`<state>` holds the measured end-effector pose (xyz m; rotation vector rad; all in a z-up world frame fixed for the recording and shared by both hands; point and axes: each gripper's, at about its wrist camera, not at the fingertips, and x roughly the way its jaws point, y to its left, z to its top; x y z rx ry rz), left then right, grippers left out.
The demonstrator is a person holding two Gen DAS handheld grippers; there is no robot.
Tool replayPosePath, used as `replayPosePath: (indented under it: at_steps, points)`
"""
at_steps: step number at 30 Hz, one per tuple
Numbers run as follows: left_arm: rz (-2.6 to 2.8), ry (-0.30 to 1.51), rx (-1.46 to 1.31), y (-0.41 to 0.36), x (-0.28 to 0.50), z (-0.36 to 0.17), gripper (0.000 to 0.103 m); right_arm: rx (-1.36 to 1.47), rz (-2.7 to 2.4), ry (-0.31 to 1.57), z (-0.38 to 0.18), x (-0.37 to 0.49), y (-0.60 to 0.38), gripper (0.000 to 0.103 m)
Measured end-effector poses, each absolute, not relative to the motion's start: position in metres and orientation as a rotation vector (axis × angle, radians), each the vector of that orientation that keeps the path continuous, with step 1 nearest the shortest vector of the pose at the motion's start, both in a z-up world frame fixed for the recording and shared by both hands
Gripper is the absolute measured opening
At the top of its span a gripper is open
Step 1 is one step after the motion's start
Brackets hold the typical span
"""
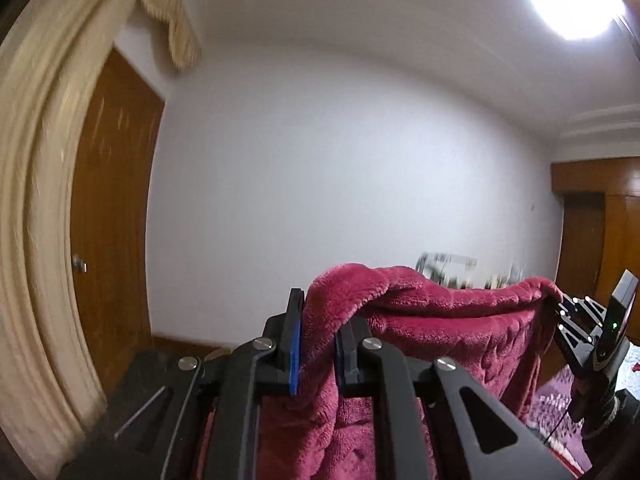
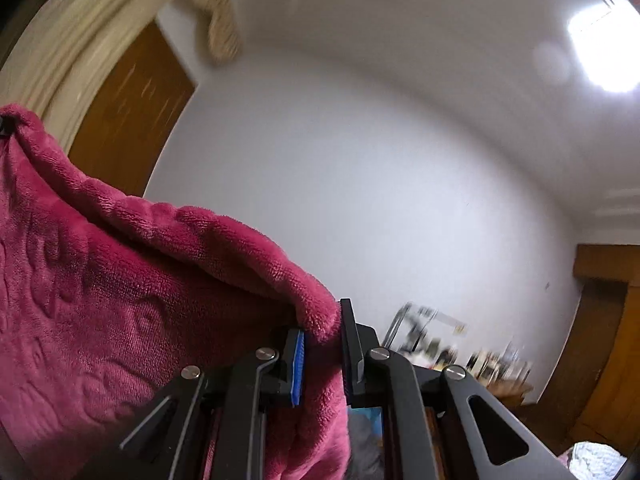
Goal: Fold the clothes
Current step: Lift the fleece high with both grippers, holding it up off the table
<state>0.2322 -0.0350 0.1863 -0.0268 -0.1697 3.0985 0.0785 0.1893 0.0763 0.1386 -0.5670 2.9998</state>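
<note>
The step in hand looks like the spreading of the garment: the red fleece garment (image 1: 440,320) hangs in the air between both tongs. The left gripper (image 1: 318,344) is clamped on one top corner, and the right gripper (image 2: 322,344) is closed tight on the other corner, so the upper edge stretches between them. The next move probably needs a flat surface below (it is not visible here) to lay the cloth down. Nearby are a beige curtain (image 1: 44,184), a wooden door (image 1: 116,208) and a blurred cluttered shelf (image 2: 460,344); nothing blocks the way.
</note>
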Motion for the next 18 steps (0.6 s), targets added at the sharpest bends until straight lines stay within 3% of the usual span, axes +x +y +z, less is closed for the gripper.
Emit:
replayPosePath:
  at_steps: [6, 10, 18]
  points:
    - [3.080, -0.109, 0.285, -0.010, 0.284, 0.225, 0.014, 0.453, 2.849, -0.545, 0.117, 0.166, 0.173, 0.015]
    - [2.991, -0.234, 0.240, -0.017, 0.284, 0.227, 0.014, 0.515, 2.817, -0.539, 0.131, 0.193, 0.173, 0.015]
    - [2.962, -0.173, 0.326, -0.019, 0.306, 0.233, 0.015, 0.628, 2.714, -0.514, 0.154, 0.226, 0.182, 0.015]
